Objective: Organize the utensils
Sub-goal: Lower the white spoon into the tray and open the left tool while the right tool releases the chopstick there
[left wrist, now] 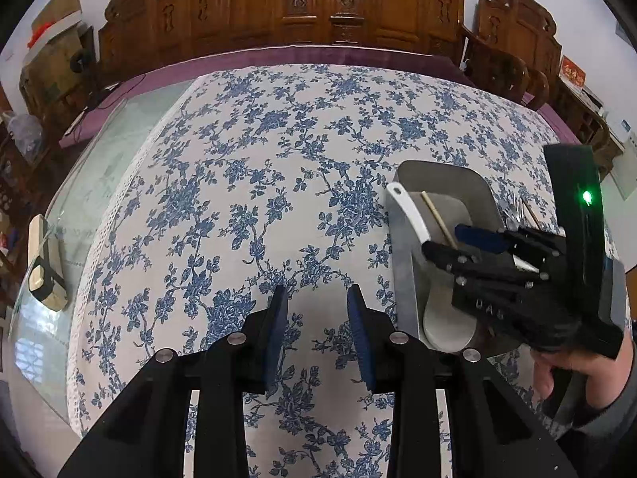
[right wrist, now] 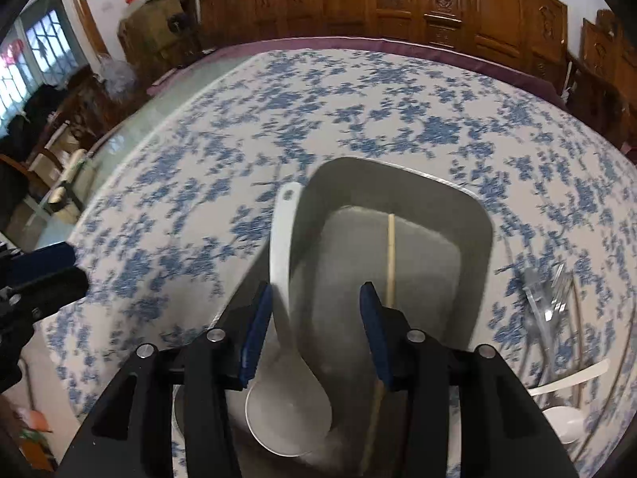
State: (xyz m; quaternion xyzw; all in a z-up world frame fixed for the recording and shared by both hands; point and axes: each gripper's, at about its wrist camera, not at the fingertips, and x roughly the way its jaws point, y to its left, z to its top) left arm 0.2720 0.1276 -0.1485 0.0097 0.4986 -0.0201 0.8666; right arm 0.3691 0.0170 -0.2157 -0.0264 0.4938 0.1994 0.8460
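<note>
A table covered with a white cloth printed in blue flowers [left wrist: 278, 167] fills both views. At the far left, bare glass tabletop [left wrist: 99, 151] shows beyond the cloth's edge, and a small beige and black block [left wrist: 45, 267] lies on it near the left rim. Behind the table stands a row of carved dark wooden chairs [left wrist: 318, 4].

The left gripper [left wrist: 318, 330] hovers over the near middle of the cloth. Its two blue-padded fingers stand apart with only patterned cloth between them; it holds nothing.

To the right sits a grey metal tray [right wrist: 398, 175] with rounded corners. A white ceramic spoon [right wrist: 284, 318] lies along the tray's left side: its bowl rests at the near end and its handle leans over the left rim, pointing far. A single wooden chopstick [right wrist: 391, 255] lies in the tray to the right of the spoon, running near to far.

The right gripper [right wrist: 316, 334] hangs over the near end of the tray. Its fingers are spread wide. The spoon's handle passes close by the left pad, though contact cannot be made out; the chopstick passes under the right finger. Nothing is gripped.

Further right, outside the tray, loose utensils lie on the cloth: clear plastic forks [right wrist: 547, 298], blurred, and at the near right a second white spoon [right wrist: 565, 418].
</note>
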